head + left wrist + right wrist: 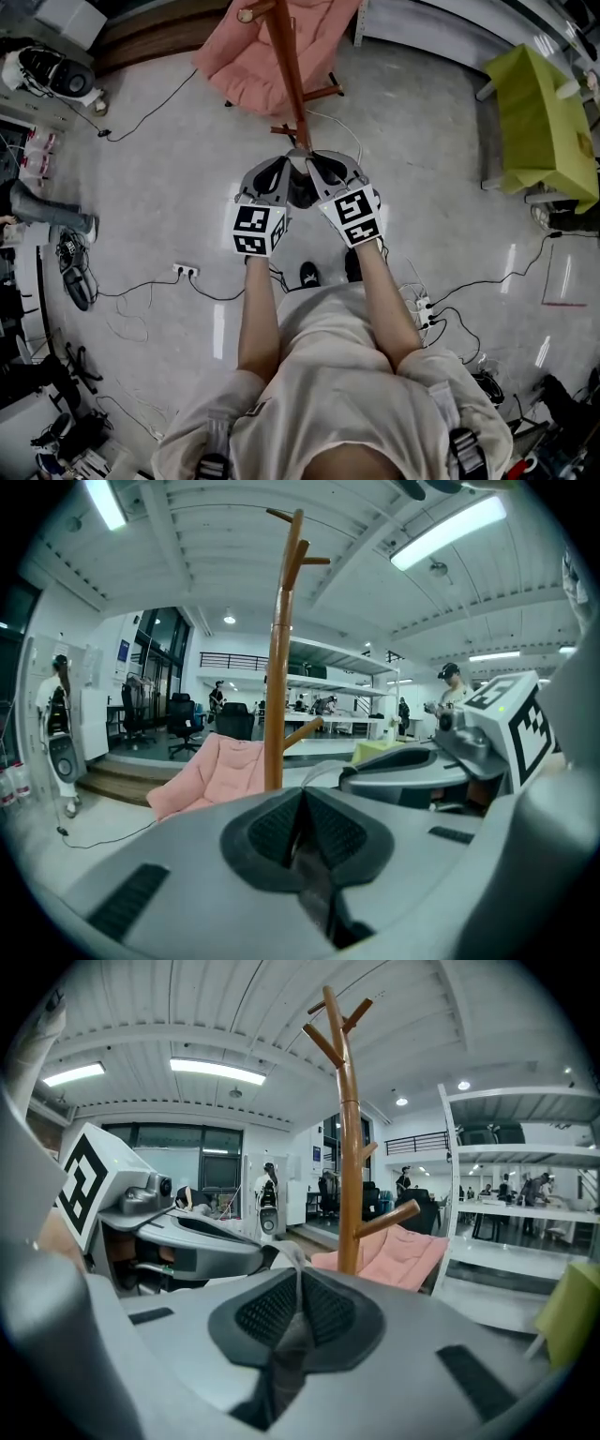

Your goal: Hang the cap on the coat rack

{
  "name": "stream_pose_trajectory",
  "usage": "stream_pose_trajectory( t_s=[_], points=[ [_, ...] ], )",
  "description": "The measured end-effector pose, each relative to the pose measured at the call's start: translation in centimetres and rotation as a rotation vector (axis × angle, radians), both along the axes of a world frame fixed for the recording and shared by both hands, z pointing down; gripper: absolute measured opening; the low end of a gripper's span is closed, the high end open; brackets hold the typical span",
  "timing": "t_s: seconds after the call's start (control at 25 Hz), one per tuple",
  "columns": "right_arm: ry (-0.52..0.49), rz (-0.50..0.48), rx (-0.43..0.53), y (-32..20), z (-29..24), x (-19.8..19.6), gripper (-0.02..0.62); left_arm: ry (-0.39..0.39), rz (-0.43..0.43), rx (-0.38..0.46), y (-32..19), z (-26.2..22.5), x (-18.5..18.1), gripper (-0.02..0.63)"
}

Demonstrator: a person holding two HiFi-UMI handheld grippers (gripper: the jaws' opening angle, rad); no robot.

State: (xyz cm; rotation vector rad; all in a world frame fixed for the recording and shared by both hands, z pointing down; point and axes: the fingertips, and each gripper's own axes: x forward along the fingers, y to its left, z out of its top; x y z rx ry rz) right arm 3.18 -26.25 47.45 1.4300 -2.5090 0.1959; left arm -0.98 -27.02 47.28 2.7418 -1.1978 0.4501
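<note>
No word, brand or number can be read anywhere. The white plastic cube on the left and its twin on the right bear only black square block patterns (machine codes, not letters). A small blue rectangular wall plaque beside the dark glazed doorway may carry print, but it is too small to make out.

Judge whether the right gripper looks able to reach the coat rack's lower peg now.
Probably yes: the lower peg juts just ahead of the right gripper, slightly above, nothing between; its fingers grip the cap.
</note>
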Motion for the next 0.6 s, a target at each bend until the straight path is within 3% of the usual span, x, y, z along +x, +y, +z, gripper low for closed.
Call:
stream_pose_trajectory(
  t_s=[0.6],
  points=[
    [0.028,-0.008,-0.078,-2.9,1.9,1.1,0.015,-0.071,0.081,0.012,-3.3,1.1,1.4,0.014]
  ],
)
